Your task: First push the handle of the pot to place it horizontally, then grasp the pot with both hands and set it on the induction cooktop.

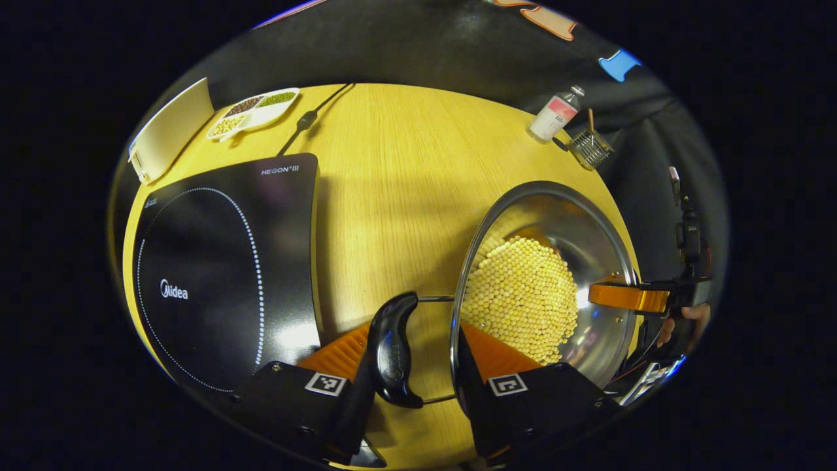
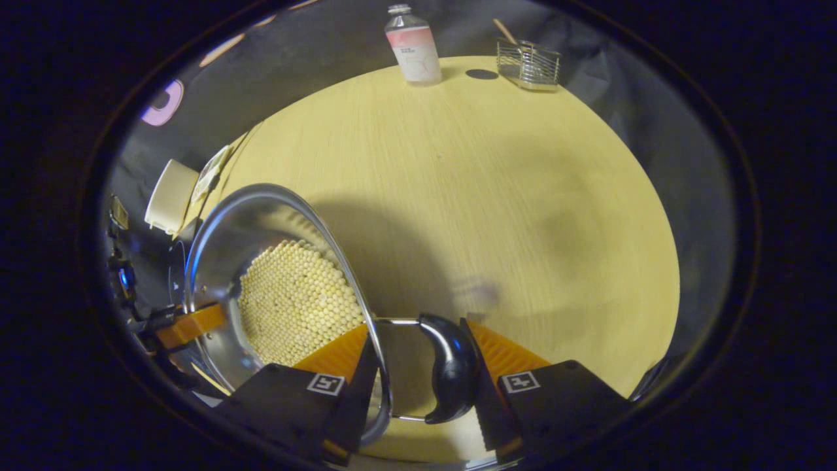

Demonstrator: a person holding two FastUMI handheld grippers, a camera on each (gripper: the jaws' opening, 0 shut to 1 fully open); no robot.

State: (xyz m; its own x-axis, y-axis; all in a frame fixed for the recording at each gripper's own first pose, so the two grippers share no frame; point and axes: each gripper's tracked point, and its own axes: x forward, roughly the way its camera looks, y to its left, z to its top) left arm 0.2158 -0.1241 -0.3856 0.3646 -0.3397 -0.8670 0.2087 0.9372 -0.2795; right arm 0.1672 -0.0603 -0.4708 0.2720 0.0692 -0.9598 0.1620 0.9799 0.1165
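A steel pot with several pale soybeans in it stands to the right of the black induction cooktop on the wooden table. My left gripper is shut across the pot's black side handle and rim: one finger outside the handle, the other inside the wall. On the opposite side my right gripper holds the other black handle and the rim of the pot the same way. Each view shows the other gripper across the pot. Whether the pot rests on the table I cannot tell.
A divided dish of beans, a white board and the cooktop's cord lie at the table's far left. A bottle and a wire basket stand at the far right edge. Bare table spreads between.
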